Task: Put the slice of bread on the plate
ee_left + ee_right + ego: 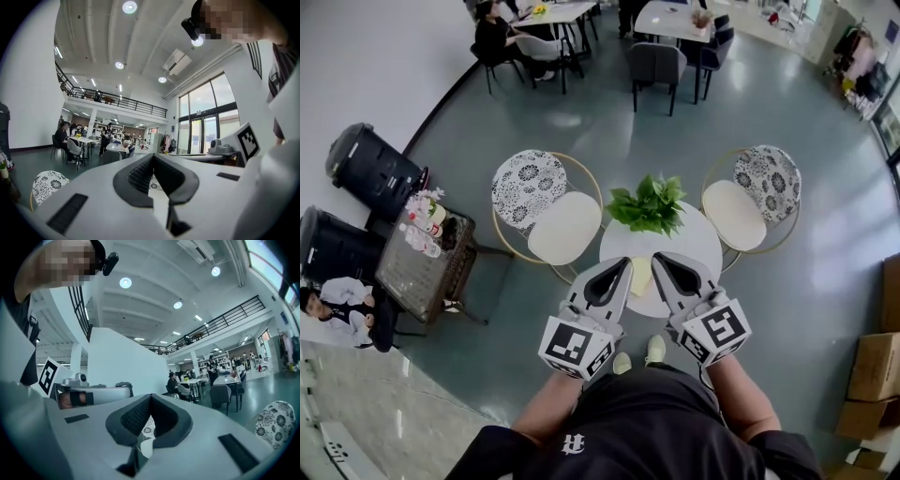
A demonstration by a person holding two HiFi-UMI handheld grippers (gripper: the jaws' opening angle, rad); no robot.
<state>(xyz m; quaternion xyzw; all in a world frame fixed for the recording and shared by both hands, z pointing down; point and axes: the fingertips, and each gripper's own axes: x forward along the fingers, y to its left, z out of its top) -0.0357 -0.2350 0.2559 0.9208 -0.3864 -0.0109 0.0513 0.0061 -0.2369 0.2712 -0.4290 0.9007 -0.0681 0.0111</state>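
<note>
Two chairs with flowery backs and cream seats sit on the far side of the small round white table you're standing at, and a leafy potted plant sits on the table's far half. Your left gripper and right gripper are both held out level above the near half, tips angled in toward each other. Each gripper view shows its jaws pinched together with nothing caught in them, so neither is carrying anything. The smallest bit is the one that matters: a pale yellowish piece right between the two tips, which I'd take for the slice of bread. It lies on the tabletop below the jaws, near your edge. It's dead centre, so neither hand is really nearer. What shows of it looks longer running away from you than across, though the jaws cover its sides, so don't hold me to that. The plate I honestly can't find. It could be white on the white table, under the bread, or hidden by the grippers. So this fits bread lying on bare table, or bread already on a plate I can't see.
</note>
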